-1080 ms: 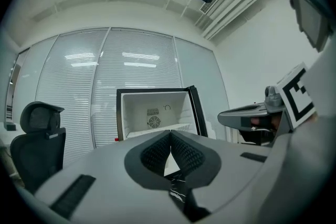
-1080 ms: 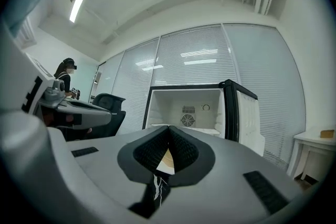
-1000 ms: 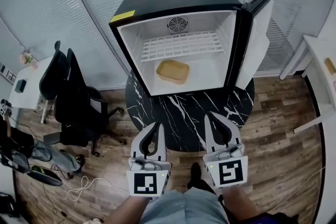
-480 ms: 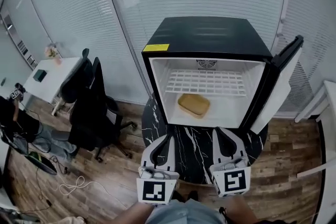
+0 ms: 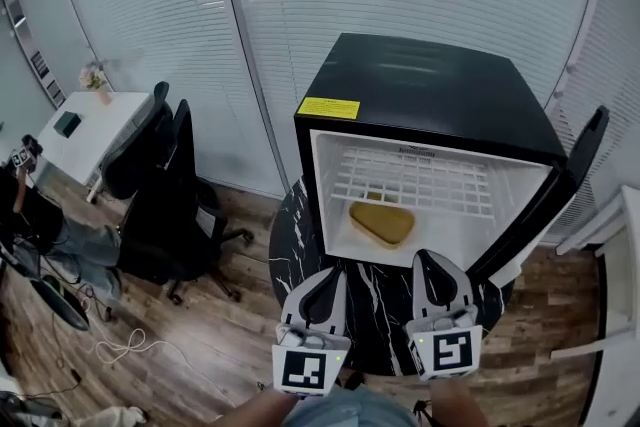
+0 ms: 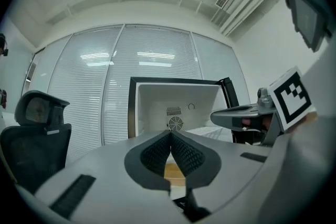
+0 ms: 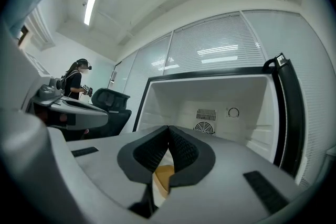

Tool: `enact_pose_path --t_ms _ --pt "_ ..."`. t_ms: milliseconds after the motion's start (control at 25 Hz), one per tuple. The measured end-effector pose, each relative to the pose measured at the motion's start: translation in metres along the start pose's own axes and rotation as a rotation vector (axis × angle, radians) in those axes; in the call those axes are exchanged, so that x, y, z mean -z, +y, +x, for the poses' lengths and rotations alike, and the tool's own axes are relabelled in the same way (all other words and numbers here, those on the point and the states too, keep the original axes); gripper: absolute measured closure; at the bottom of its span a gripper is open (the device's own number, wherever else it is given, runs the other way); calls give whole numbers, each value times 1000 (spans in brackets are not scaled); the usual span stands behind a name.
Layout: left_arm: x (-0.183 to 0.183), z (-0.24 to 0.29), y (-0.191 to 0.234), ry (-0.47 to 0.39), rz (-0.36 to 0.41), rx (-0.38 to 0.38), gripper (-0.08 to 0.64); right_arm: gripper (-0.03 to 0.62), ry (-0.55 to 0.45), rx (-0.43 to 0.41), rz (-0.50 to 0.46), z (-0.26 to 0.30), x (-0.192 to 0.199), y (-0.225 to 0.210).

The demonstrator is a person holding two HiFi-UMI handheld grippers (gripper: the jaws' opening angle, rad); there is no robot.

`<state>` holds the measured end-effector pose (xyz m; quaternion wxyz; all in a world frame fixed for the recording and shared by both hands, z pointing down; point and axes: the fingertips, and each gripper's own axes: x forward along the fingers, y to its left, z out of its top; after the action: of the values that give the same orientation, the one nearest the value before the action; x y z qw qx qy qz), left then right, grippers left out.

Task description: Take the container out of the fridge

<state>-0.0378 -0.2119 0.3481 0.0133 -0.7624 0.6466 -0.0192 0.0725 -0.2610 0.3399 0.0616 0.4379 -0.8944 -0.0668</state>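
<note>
A black mini fridge (image 5: 430, 105) stands on a round table with its door (image 5: 560, 185) swung open to the right. A flat yellow container (image 5: 381, 223) lies on the fridge floor under a white wire shelf (image 5: 410, 180). My left gripper (image 5: 335, 273) and right gripper (image 5: 428, 260) hover side by side in front of the opening, both shut and empty. In the left gripper view the container (image 6: 175, 171) shows just behind the shut left gripper (image 6: 170, 134). The right gripper view shows the container (image 7: 164, 176) below the shut right gripper (image 7: 168, 128).
The fridge sits on a black marble table (image 5: 370, 300). Two black office chairs (image 5: 165, 195) and a white desk (image 5: 90, 120) stand to the left, with a cable (image 5: 125, 347) on the wood floor. Glass walls with blinds run behind. A person (image 7: 73, 84) stands far off.
The head view has swung upward and the fridge now sits lower and further right in it. Both grippers stay shut and have come nearer the fridge opening.
</note>
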Motion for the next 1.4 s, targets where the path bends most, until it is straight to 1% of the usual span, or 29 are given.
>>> enact_pose_path --t_ms 360,520,640,840,1080,1280,1400 --pt "37 54 19 63 -34 35 546 578 89 -16 -9 53 40 -7" --pt "56 72 23 93 -36 40 546 578 99 -13 -28 70 56 -12" --pt "66 85 27 111 -42 47 546 571 129 -34 -44 78 71 -10" --pt "82 104 30 135 -52 62 546 545 193 -70 -35 93 101 -8" --pt "104 119 31 171 -48 81 546 534 257 -118 -30 109 135 -4" --pt "123 127 34 212 -85 76 546 526 323 -151 -36 121 163 -1" --pt "131 130 35 226 -89 78 546 514 352 -169 -45 125 178 0"
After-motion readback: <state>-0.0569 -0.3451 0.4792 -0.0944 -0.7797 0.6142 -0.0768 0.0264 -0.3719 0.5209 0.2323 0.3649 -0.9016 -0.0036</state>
